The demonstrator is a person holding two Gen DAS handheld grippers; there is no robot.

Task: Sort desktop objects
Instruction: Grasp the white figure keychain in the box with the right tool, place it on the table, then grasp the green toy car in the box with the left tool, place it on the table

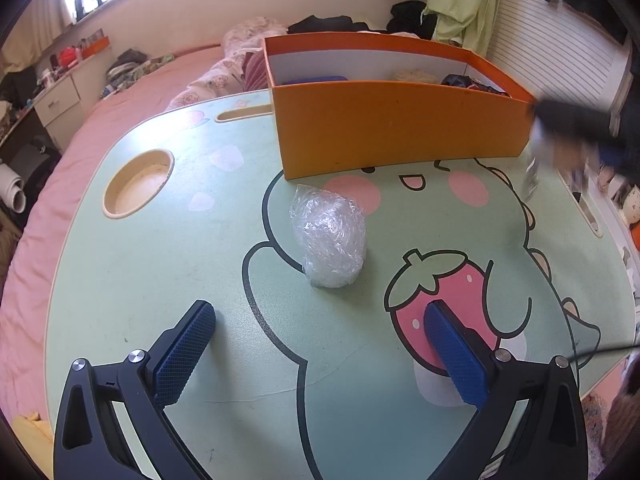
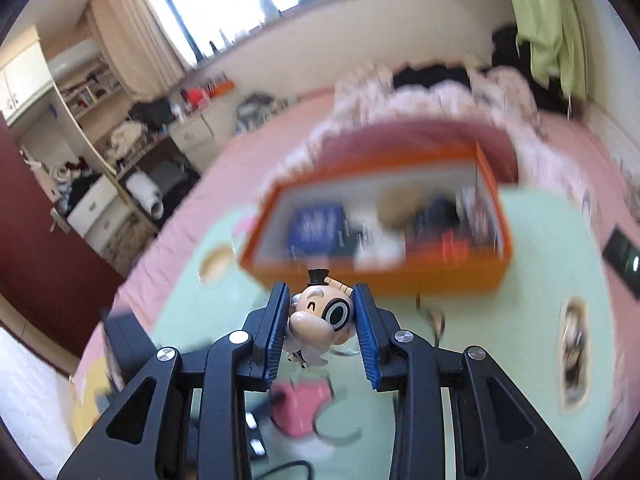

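My right gripper (image 2: 320, 320) pinches the figurine (image 2: 320, 316) by its hard head — light, slippery; left gripper (image 1: 320, 354) gapes before the soft bundle (image 1: 329, 236), near the box (image 1: 400, 132).

Orange box (image 2: 376, 276) smeared by motion in my right wrist view; contents inside unreadable. Figurine (image 2: 320, 320) body hidden below my jaws, only head shows. In left wrist view my right gripper (image 1: 576, 136) mere dark blur at frame edge. Box contents (image 1: 416, 76) mostly hidden behind front wall.
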